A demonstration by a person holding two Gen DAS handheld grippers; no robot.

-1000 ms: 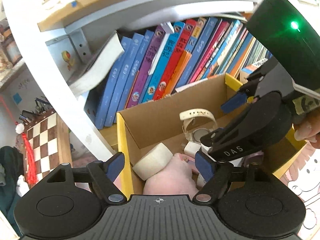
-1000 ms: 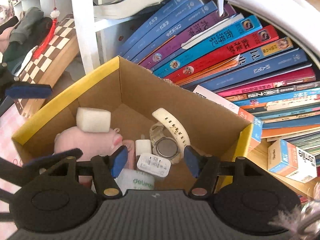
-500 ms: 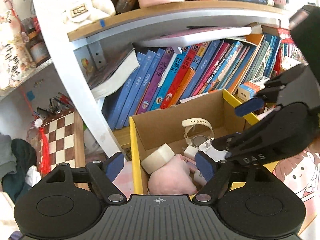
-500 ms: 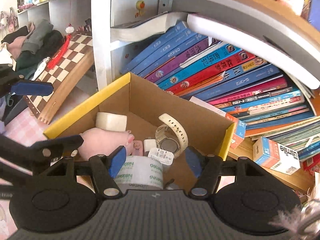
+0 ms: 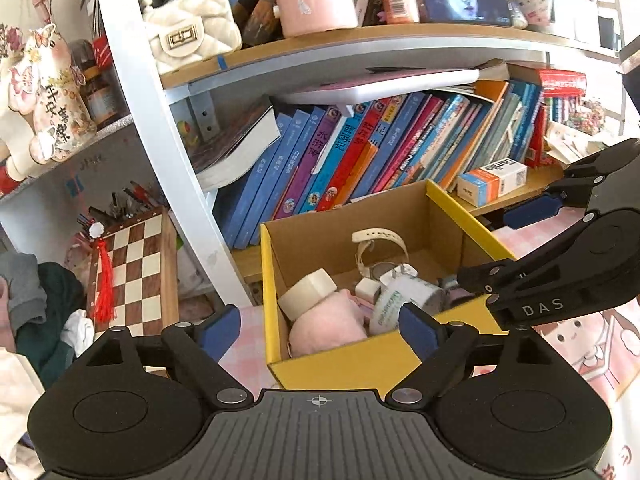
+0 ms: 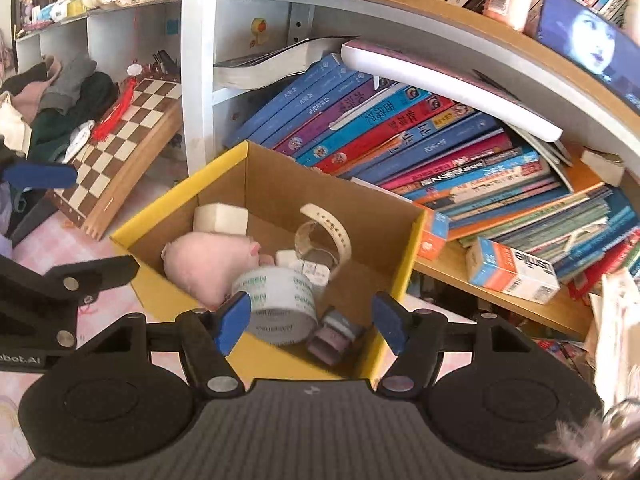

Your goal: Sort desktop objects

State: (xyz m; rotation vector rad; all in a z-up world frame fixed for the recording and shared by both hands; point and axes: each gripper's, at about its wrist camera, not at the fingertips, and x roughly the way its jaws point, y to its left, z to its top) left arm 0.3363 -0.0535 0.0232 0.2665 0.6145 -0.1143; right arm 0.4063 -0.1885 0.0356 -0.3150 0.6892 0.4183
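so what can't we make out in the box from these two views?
- Tape roll, right wrist view: motion-blurred, print unreadable.
- Plush toy, left wrist view: lower part hidden behind the cardboard box front wall.
- Watch, right wrist view: face hidden by the white charger.
- Small purple item, right wrist view: blurred, can't identify.
- Box floor: covered by contents in both views.

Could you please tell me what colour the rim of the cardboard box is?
Yellow; the box rim shows best in the left wrist view.
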